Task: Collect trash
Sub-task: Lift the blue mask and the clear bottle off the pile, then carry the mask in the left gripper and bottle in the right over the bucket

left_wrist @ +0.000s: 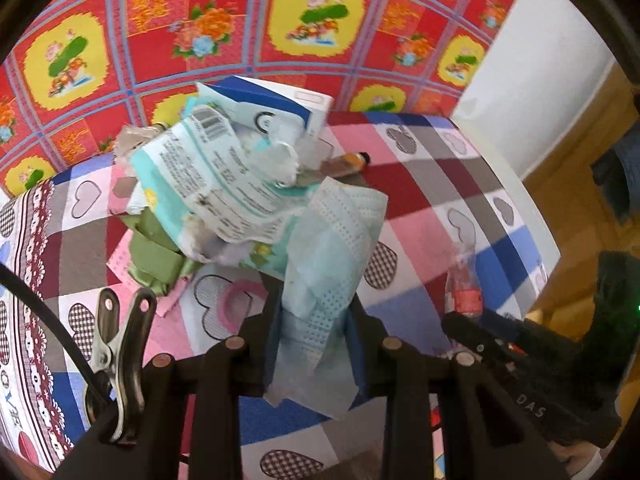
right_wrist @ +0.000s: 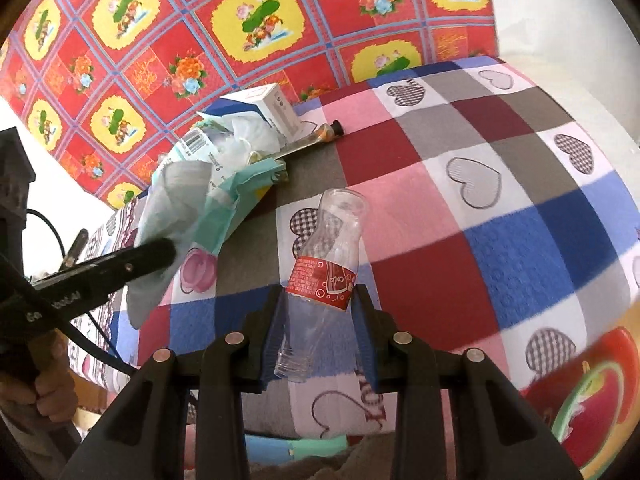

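The left tongs [left_wrist: 316,320] are clamped on one pale blue face mask [left_wrist: 332,248], which hangs crumpled above the checked surface [left_wrist: 432,184]. The right tongs [right_wrist: 320,320] grip one clear plastic cola bottle [right_wrist: 324,276] at its red label, neck pointing toward the camera. Toward the surface's far edge lies a heap: one torn teal wrapper [left_wrist: 216,184], one white and blue box [left_wrist: 280,104], one squeezed tube [left_wrist: 348,162], and one green wrapper [left_wrist: 156,256].

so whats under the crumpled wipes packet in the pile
Under the wipes packet: green packaging and a pink paper slip on the tablecloth. Anything deeper is hidden.
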